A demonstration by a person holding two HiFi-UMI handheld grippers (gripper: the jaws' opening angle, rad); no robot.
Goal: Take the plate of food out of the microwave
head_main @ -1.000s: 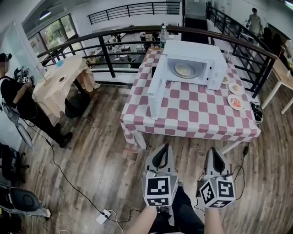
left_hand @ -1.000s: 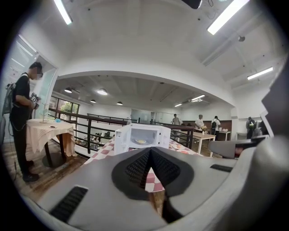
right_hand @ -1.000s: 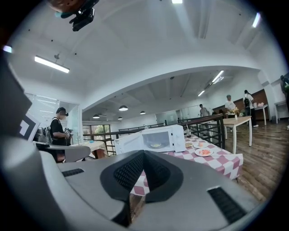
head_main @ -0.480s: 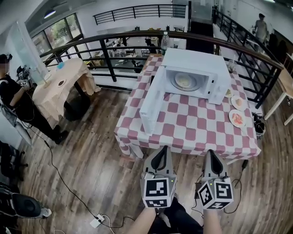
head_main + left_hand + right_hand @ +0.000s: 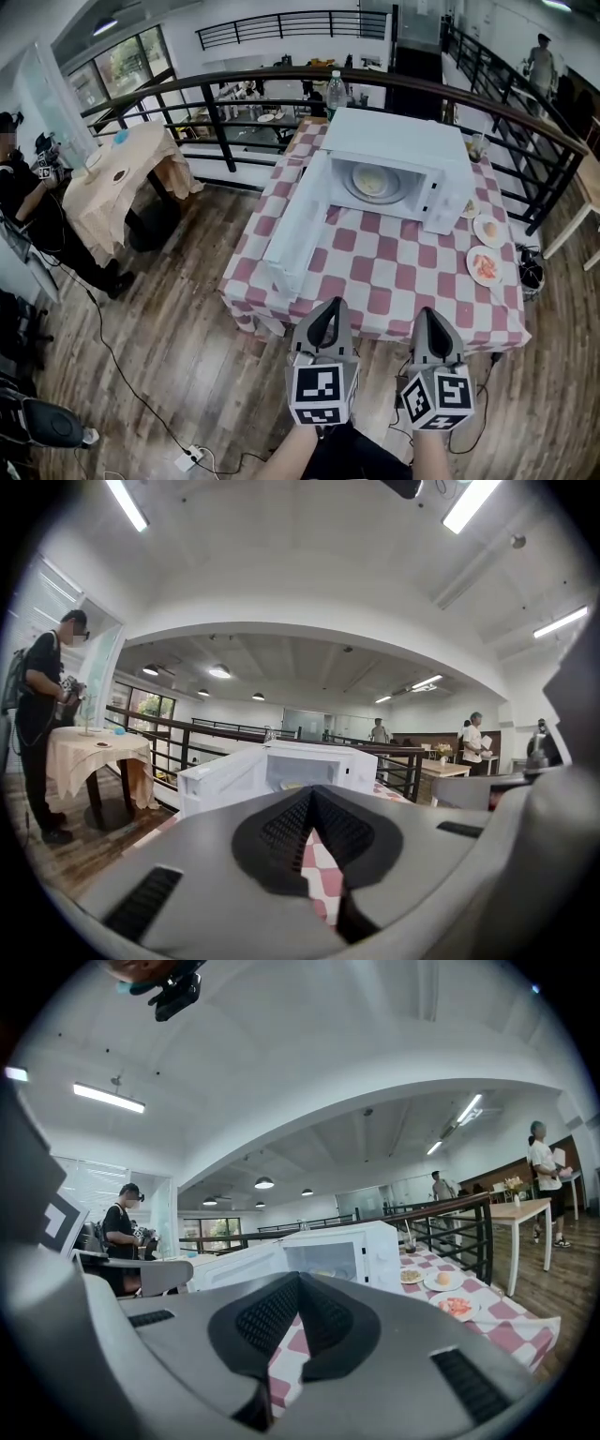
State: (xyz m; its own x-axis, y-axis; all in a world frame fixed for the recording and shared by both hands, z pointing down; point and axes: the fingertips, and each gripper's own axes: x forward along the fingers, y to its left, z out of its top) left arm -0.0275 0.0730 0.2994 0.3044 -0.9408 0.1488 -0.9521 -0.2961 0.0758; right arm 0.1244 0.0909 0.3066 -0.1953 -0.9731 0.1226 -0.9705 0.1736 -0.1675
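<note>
Down at six o'clock in the head view, both tools hover side by side over the wooden floor (image 5: 187, 309). The left gripper (image 5: 330, 304) has its jaws pressed together with nothing between them. The right gripper (image 5: 424, 312), at its three o'clock, is closed tip to tip as well, also empty. Both point toward twelve o'clock. A white power strip (image 5: 186, 458) lies on the floor at eight o'clock.

Just ahead of the jaw tips comes the near edge of the table (image 5: 375, 291) under its red-and-white checked cloth. On it stands the white microwave (image 5: 398, 139), its door (image 5: 295, 234) swung wide open toward the near left. And there, inside the cavity, sits the plate of food (image 5: 372, 181), at twelve o'clock from the grippers and well apart from them.

Off at two o'clock on the cloth lies a plate with red food (image 5: 486, 266), and beyond it a second small plate (image 5: 489, 229). Behind the microwave a clear bottle (image 5: 337, 92) stands near the dark railing (image 5: 216, 117). Far out at ten o'clock, a person (image 5: 23, 192) stands beside a beige-covered table (image 5: 131, 178).
</note>
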